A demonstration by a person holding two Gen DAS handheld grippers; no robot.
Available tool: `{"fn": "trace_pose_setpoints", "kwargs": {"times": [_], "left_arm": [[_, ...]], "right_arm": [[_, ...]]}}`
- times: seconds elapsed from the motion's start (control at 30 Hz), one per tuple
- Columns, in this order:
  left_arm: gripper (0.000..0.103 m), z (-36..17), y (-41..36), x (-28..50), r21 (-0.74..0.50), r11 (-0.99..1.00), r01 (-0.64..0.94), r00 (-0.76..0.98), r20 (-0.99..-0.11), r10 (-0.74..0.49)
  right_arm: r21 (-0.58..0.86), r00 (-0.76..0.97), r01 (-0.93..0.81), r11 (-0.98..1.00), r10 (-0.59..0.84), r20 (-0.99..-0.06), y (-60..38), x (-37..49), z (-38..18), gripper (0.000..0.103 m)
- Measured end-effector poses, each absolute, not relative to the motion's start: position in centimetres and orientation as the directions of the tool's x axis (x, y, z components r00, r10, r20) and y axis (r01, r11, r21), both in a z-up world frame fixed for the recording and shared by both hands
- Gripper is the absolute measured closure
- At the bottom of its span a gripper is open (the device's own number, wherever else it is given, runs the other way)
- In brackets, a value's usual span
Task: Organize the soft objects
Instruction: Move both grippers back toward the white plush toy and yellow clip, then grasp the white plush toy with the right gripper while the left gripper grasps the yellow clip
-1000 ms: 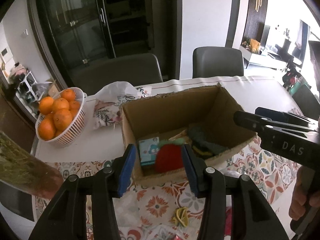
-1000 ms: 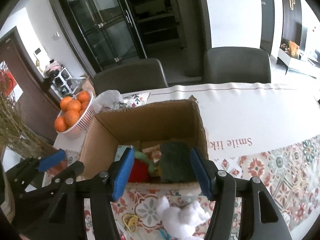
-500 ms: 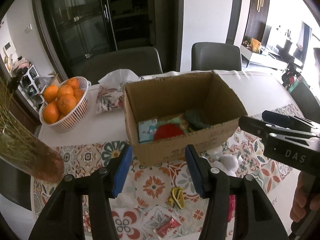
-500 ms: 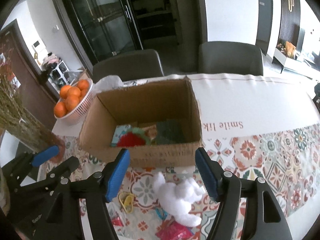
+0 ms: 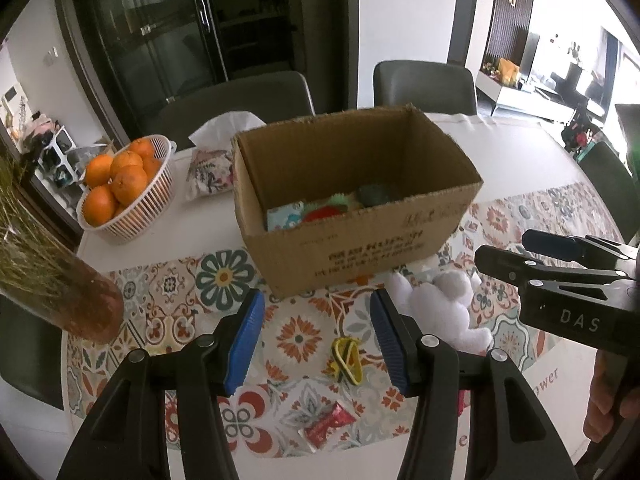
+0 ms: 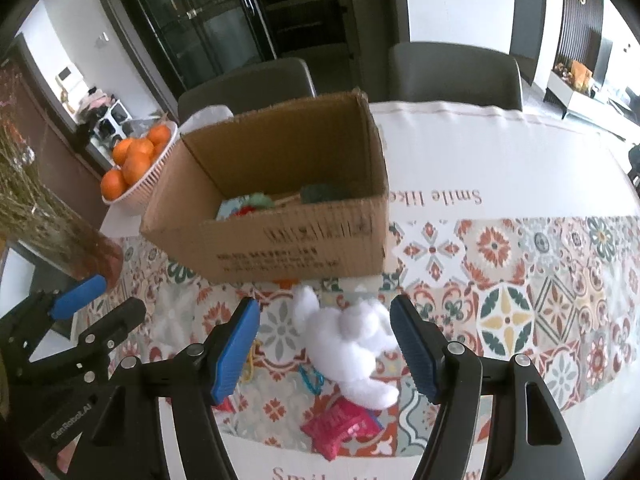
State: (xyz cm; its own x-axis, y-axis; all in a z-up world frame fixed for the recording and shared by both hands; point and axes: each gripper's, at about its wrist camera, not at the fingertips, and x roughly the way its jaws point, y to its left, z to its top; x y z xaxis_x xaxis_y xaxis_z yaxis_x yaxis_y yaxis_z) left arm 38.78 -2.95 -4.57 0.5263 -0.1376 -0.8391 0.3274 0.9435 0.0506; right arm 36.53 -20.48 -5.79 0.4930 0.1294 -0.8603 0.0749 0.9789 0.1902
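An open cardboard box (image 5: pixel 360 240) (image 6: pixel 288 248) stands on the patterned tablecloth and holds several soft items, among them a red one (image 5: pixel 324 214) and a dark green one (image 5: pixel 374 194). A white plush toy (image 6: pixel 348 340) (image 5: pixel 440 312) lies in front of the box. My right gripper (image 6: pixel 324 344) is open and empty, with its jaws on either side of the plush, above it. My left gripper (image 5: pixel 316 340) is open and empty over the cloth in front of the box. A yellow elastic (image 5: pixel 346 360) and a pink soft packet (image 6: pixel 340 426) lie nearby.
A white basket of oranges (image 5: pixel 124 188) and a tissue pack (image 5: pixel 212 160) stand left of the box. A vase with dried grass (image 5: pixel 60 280) is at the near left. A red wrapper (image 5: pixel 326 426) lies on the cloth. Chairs (image 6: pixel 452 72) stand behind the table.
Both grippers have pulled back from over the box toward the table's near side. The box looks smaller and farther, and the white plush now sits between the right gripper's jaws.
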Motion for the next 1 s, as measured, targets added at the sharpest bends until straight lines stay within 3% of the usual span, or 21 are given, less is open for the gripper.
{"fn": "trace_pose_setpoints", "kwargs": {"times": [1.0], "left_arm": [[0.049,-13.4,-3.0,38.3,-0.035,0.933,0.357,0.308,-0.939,-0.153]], "right_arm": [[0.226,0.239,0.11,0.968,0.195,-0.951,-20.1,36.4,-15.0,0.034]]}}
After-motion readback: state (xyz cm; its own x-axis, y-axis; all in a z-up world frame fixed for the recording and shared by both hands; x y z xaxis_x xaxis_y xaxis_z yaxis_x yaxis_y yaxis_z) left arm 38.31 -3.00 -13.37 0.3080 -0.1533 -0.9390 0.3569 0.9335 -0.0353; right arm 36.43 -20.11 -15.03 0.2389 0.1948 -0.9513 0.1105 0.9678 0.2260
